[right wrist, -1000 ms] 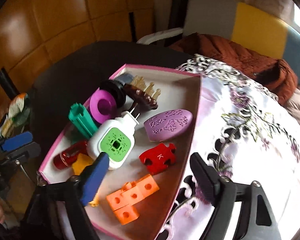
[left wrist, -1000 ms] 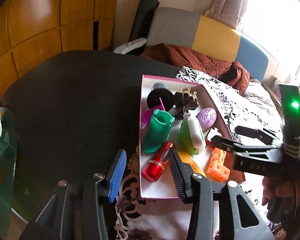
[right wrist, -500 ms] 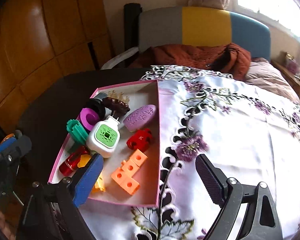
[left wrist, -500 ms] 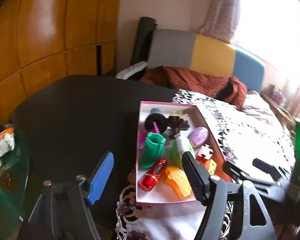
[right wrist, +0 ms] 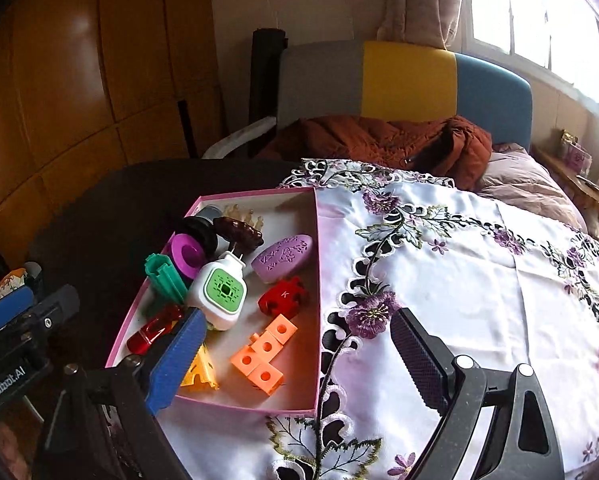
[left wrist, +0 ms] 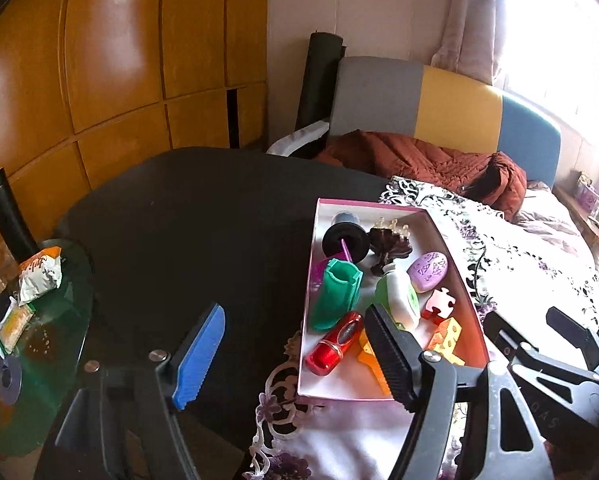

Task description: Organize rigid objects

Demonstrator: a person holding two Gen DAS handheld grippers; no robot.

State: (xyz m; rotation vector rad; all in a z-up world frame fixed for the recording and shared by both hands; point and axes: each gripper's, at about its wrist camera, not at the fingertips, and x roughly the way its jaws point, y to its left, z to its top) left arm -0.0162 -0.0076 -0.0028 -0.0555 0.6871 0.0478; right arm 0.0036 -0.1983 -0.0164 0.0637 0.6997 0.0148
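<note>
The left gripper (left wrist: 295, 356) stood spread and empty over the table's dark left part. The pink-rimmed box (right wrist: 317, 280) sat at the floral cloth's (right wrist: 459, 280) left edge, holding the green case (right wrist: 165, 278), red puzzle piece (right wrist: 283, 294) and orange blocks (right wrist: 265, 354). A blue finger hid part of the yellow piece (right wrist: 199, 376). The right gripper (right wrist: 295, 356) was spread, empty.

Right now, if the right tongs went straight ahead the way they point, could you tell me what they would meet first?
Probably the embroidered tablecloth: the open right tongs aim at bare cloth just right of the pink box. Nothing stands in between, though depth is hard to judge.
</note>
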